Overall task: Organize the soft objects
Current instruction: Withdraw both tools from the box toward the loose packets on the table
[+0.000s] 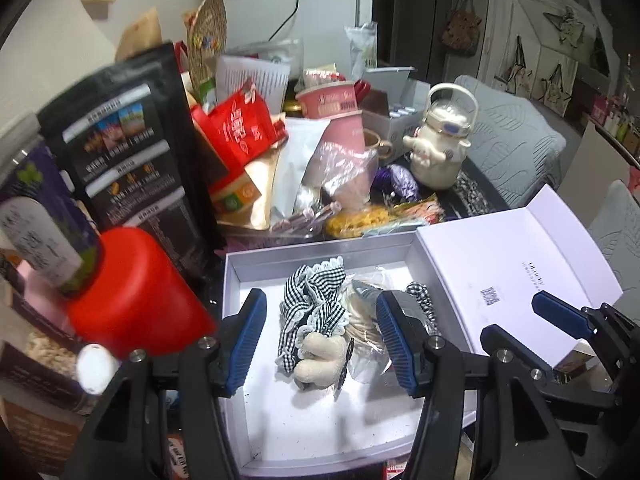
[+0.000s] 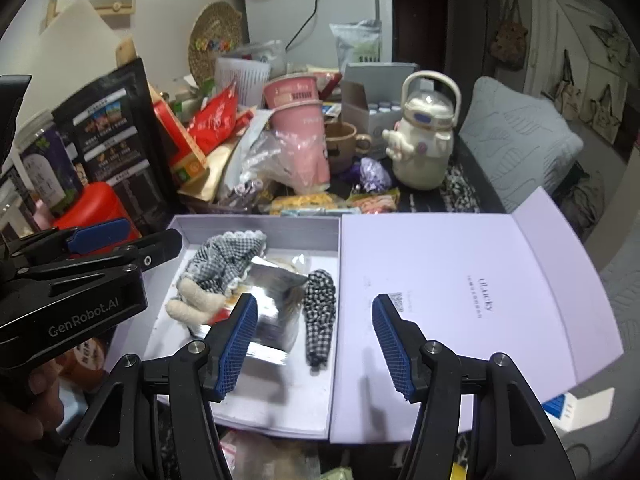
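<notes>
2 grippers, left gripper (image 1: pixel 322 338) and right gripper (image 2: pixel 310 344), open above white box (image 1: pixel 236 280), rims clear

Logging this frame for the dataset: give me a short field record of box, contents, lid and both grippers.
box: white box, open, on a cluttered table
contents: lace-trimmed gingham scrunchie, cream plush piece, silver foil pouch, second gingham scrunchie
lid: lid hinged flat to the right of the box, inner face up
left gripper: left gripper open, above the contents, holding nothing
right gripper: right gripper open, over the box's right edge, holding nothing
behind box: snack bags, pink cups, cream kettle
</notes>
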Demonstrator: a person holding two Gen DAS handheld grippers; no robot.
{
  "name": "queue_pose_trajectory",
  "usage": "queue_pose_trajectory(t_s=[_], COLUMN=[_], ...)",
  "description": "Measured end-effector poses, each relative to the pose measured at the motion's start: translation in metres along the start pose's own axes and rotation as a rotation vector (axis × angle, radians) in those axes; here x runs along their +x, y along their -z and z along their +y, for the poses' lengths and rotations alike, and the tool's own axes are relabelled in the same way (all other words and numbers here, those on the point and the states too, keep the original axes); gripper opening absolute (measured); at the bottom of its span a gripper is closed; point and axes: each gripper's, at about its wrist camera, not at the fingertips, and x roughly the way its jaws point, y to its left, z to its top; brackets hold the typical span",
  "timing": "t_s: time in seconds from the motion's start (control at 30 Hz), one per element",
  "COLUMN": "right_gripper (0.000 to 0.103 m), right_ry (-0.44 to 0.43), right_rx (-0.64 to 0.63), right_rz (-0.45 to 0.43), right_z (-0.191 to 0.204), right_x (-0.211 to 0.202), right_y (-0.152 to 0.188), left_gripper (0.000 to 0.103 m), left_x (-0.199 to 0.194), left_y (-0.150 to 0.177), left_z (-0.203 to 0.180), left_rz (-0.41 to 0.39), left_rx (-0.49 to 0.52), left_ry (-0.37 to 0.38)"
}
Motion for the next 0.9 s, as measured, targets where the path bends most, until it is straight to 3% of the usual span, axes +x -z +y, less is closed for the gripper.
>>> queue_pose_trajectory(t_s=[0.47,0.9], right_gripper=[0.068,0.074], right_ry=[0.029,0.018], right_rx=[0.0,0.025], right_rz=[-0.134,-0.225], right_z=[0.009,0.014], right_x=[-0.082,-0.15], right_y=[0.011,0.049], left_gripper=[0.056,0.056], left_x=[-0.077,-0.138], left_y=[0.01,0.05], left_z=[-0.005,-0.008], left_rz=[-0.117,-0.169], left_rx=[0.048,0.096], left_ry=[0.02,0.076])
